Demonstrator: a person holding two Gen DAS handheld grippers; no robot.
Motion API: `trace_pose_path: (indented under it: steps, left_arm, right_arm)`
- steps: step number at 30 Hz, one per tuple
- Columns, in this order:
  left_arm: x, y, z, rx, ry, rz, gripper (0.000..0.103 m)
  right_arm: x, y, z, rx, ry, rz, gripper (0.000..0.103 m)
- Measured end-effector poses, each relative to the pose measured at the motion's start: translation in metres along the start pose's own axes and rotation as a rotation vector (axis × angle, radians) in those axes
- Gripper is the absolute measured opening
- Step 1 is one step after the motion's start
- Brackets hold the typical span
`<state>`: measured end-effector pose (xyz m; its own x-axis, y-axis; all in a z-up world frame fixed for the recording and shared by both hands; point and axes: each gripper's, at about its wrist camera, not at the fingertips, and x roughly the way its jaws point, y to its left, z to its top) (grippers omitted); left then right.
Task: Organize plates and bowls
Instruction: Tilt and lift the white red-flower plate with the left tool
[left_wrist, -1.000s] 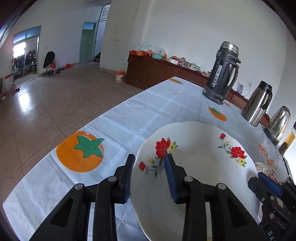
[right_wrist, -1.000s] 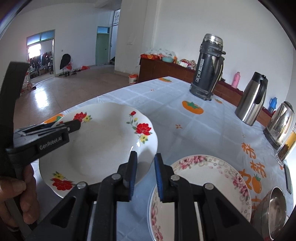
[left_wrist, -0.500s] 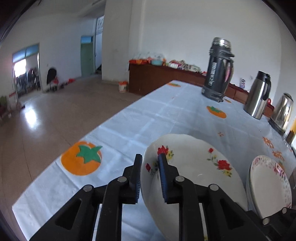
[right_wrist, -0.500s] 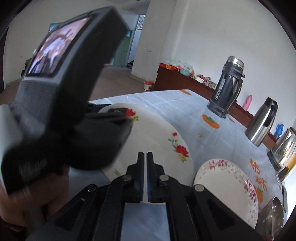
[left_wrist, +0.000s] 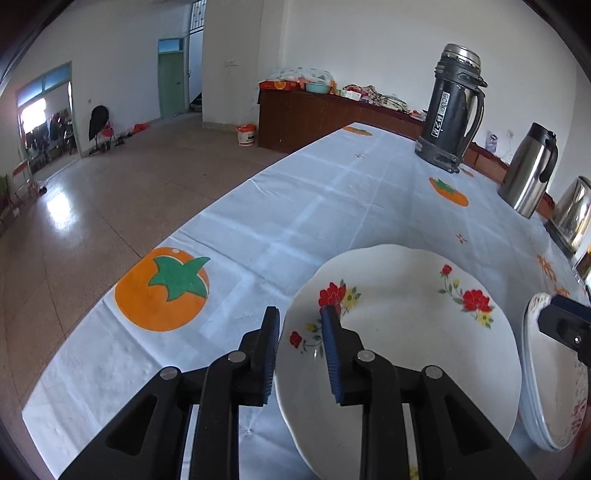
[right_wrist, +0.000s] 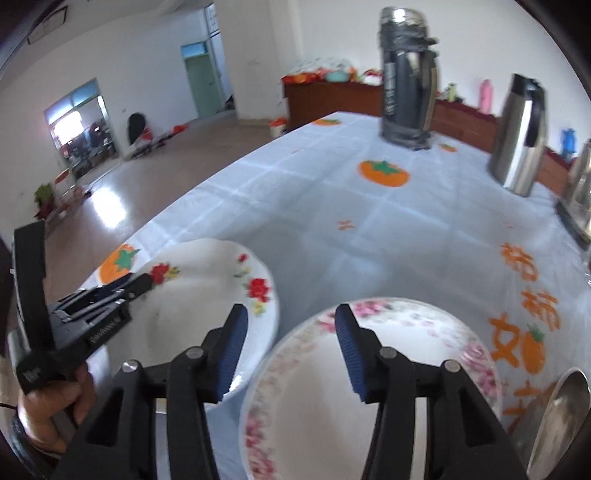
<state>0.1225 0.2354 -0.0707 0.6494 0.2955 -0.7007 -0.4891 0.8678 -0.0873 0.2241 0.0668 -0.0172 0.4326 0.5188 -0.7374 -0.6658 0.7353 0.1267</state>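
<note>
A white plate with red flowers (left_wrist: 406, 332) is tilted, its left rim between the fingers of my left gripper (left_wrist: 299, 321), which grips it. In the right wrist view this plate (right_wrist: 207, 295) is at the left with the left gripper (right_wrist: 122, 288) on its rim. A pink-flowered plate (right_wrist: 388, 369) lies on the table. My right gripper (right_wrist: 291, 321) is open, its jaws astride the pink plate's left rim, between the two plates. The pink plate also shows at the right edge of the left wrist view (left_wrist: 554, 387). A steel bowl (right_wrist: 554, 417) sits at the far right.
The table wears a pale blue cloth with orange persimmon prints (left_wrist: 162, 288). A tall dark thermos (left_wrist: 450, 107), a steel jug (left_wrist: 528, 170) and a kettle (left_wrist: 572, 214) stand along the far right side. The table's left edge (left_wrist: 229, 195) drops to the floor.
My right gripper went from shut to wide open and moved over the pink plate's rim. My left gripper keeps the red-flowered plate, now tilted lower beside the pink plate.
</note>
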Motion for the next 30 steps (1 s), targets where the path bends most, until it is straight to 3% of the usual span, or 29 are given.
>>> trace_pose_path:
  steps: [5,8,15,16,17,27,28,29,30]
  left_arm:
    - [-0.002,0.010,-0.001,-0.004,-0.004,-0.021,0.022]
    - [-0.003,0.015,-0.001,-0.015,-0.003,-0.033,0.022]
    - [-0.002,0.016,0.000,-0.023,0.000,-0.042,0.022]
    - [-0.001,0.016,0.000,-0.022,0.001,-0.042,0.022]
    - [-0.001,0.016,0.000,-0.024,0.002,-0.037,0.022]
    - [-0.019,0.027,-0.003,-0.054,-0.084,-0.044,0.022]
    - [-0.021,0.024,-0.003,-0.041,-0.092,-0.045,0.018]
    - [-0.021,0.021,-0.003,-0.029,-0.094,-0.051,0.002]
    - [-0.022,0.016,-0.005,-0.019,-0.090,-0.117,0.001]
  right_arm:
    - [0.025,0.019,0.005,-0.068,0.069,-0.016,0.047]
    - [0.040,0.024,0.005,-0.096,0.100,-0.081,0.046]
    - [0.067,0.031,0.006,-0.125,0.214,-0.059,0.036]
    - [0.065,0.031,0.006,-0.121,0.203,-0.067,0.027]
    - [0.062,0.031,0.005,-0.114,0.195,-0.060,0.024]
    - [0.016,0.034,-0.017,-0.020,0.044,0.050,0.019]
    - [0.011,0.036,-0.018,-0.027,0.028,0.050,0.017]
    - [0.004,0.039,-0.018,-0.039,0.006,0.052,0.013]
    - [-0.001,0.042,-0.019,-0.046,-0.007,0.078,0.011]
